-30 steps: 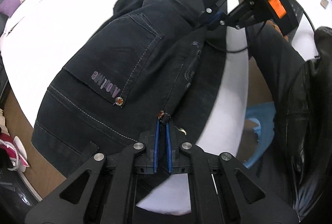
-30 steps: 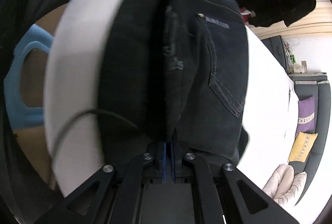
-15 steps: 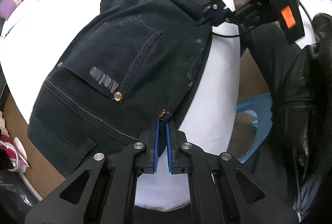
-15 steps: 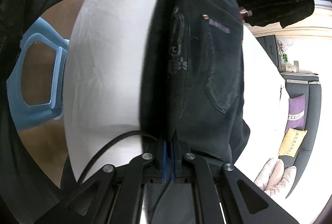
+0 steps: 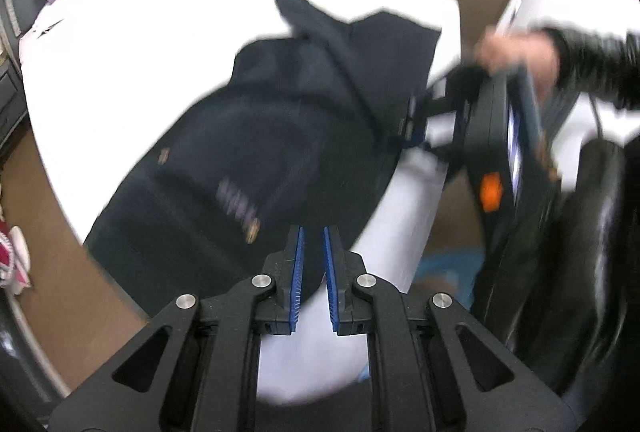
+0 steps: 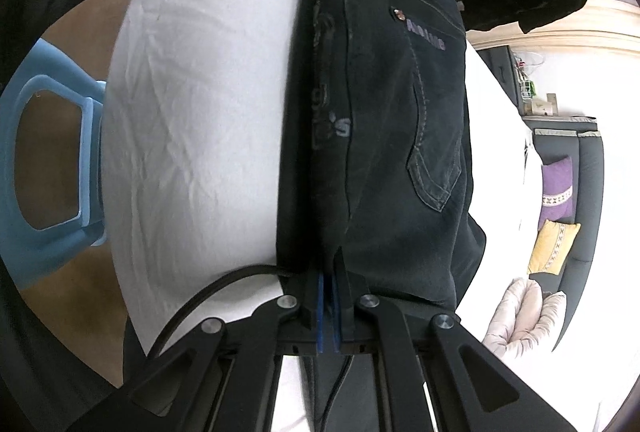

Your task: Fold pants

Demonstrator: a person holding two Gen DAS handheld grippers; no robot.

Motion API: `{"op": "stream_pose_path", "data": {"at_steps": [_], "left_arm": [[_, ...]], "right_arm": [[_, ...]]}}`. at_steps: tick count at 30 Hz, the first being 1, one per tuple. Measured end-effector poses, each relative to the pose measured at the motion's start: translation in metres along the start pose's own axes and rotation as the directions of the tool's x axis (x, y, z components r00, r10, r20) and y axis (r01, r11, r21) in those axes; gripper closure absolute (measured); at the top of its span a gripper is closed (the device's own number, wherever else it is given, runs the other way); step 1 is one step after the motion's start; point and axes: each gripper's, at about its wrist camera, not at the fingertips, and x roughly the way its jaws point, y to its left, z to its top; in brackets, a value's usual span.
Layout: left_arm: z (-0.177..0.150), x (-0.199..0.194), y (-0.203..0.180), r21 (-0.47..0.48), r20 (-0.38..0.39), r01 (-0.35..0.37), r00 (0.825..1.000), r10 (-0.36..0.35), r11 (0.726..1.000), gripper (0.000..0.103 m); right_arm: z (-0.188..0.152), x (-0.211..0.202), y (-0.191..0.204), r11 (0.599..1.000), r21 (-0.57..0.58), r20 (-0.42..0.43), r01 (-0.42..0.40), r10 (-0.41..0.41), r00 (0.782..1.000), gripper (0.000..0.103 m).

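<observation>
Two grippers share the work here, and they stand differently. Our left gripper (image 5: 313,272) has its blue pads parted with nothing between them, hovering just over the near edge of the pants (image 5: 280,151) where they meet the white table (image 5: 120,31). Our right gripper (image 6: 329,306) is clenched on a folded edge of the dark denim (the cloth runs straight out from between its pads in the right wrist view, seam and rivets in line).

The pants lie on the round table, already doubled lengthwise as far as we can judge, with one back pocket facing up and the leg end bunched toward the far side. The left wrist view is blurred, so we cannot read the fabric's finer lie there.

The step in hand looks like settling this fold. To do it well, we would keep the right grip firm and low, so the doubled edge stays aligned instead of sliding apart, and bring the left down on the waistband edge only where both layers can be caught together. Pulling gently apart along the seam should flatten the bulge near the pocket. The trailing cable (image 6: 208,296) beside the right fingers could snag the cloth.
</observation>
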Motion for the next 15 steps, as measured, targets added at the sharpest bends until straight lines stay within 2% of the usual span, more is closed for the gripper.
{"op": "stream_pose_path", "data": {"at_steps": [2,5,7,8,9,11,12,13,14,15], "left_arm": [[0.018,0.025,-0.005,-0.036,0.014,-0.003,1.0,0.004,0.999,0.093],[0.034,0.081,-0.006,-0.108,-0.023,0.013,1.0,-0.016,0.994,0.093],[0.031,0.126,-0.002,-0.175,-0.104,-0.041,0.994,0.023,0.984,0.093],[0.028,0.131,-0.003,-0.186,-0.079,-0.048,0.996,0.033,0.981,0.094],[0.027,0.132,-0.003,-0.199,-0.063,-0.049,0.997,0.037,0.979,0.094],[0.028,0.132,-0.003,-0.225,-0.063,-0.053,0.997,0.04,0.973,0.094],[0.029,0.132,-0.005,-0.223,-0.067,-0.057,0.997,0.043,0.973,0.094],[0.03,0.132,-0.005,-0.222,-0.068,-0.058,0.997,0.043,0.973,0.094],[0.031,0.133,-0.005,-0.227,-0.068,-0.053,0.997,0.039,0.972,0.094],[0.033,0.135,-0.003,-0.239,-0.069,-0.044,0.997,0.029,0.97,0.094]], "right_arm": [[0.0,0.001,0.002,1.0,0.013,-0.002,0.008,-0.008,1.0,0.096],[0.0,0.001,0.004,0.998,0.051,-0.001,0.021,-0.021,1.0,0.096],[-0.002,-0.001,0.002,0.994,0.104,0.009,0.025,-0.026,1.0,0.095],[-0.004,-0.002,0.0,0.99,0.135,0.013,0.026,-0.028,1.0,0.095],[-0.009,-0.005,-0.004,0.983,0.185,0.023,0.015,-0.02,1.0,0.091],[-0.019,-0.014,-0.016,0.958,0.285,0.054,-0.014,-0.001,0.999,0.076],[-0.028,-0.022,-0.027,0.931,0.362,0.093,-0.042,0.009,0.996,0.053],[-0.042,-0.03,-0.043,0.887,0.454,0.147,-0.087,0.022,0.989,0.036],[-0.06,-0.036,-0.064,0.81,0.567,0.209,-0.153,0.039,0.977,0.034],[-0.081,-0.035,-0.087,0.712,0.669,0.253,-0.215,0.054,0.966,0.034]]}}
